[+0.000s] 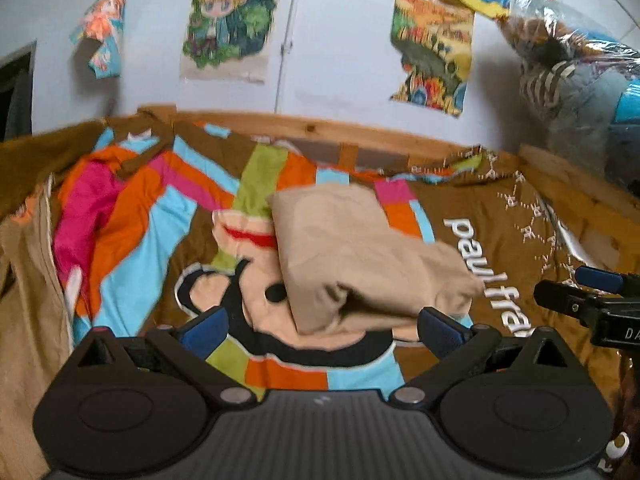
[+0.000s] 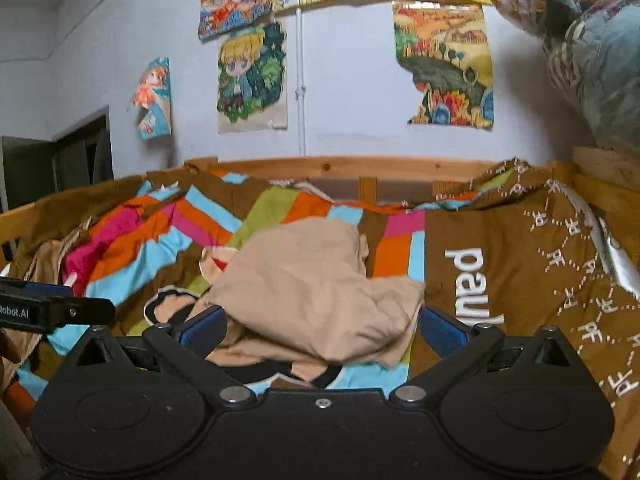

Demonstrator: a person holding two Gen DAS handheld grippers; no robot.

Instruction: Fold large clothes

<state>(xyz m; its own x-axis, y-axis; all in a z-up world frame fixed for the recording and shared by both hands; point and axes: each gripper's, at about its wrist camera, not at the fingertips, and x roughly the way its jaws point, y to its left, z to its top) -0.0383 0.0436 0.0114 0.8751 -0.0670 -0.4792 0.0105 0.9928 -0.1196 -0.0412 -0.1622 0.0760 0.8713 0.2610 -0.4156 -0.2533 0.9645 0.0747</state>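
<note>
Beige garment [image 1: 360, 256] lies folded in a lump on the striped bedspread [image 1: 160, 216]. Left tool [image 1: 324, 330] and right tool [image 2: 322, 330] both spread wide, holding nothing.

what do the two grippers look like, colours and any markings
Both are matte black plastic with two round housings, angled link arms with silver pivot pins, and blue padded fingers. The left gripper has a ribbed grey base; its side reads "Robot.AI" in white. The right gripper has a smooth black base with one screw.

A folded beige garment [image 1: 360, 256] lies on the striped bedspread [image 1: 160, 220]. The left gripper [image 1: 322, 326], fingers spread wide, hovers just before the garment's near edge.
</note>
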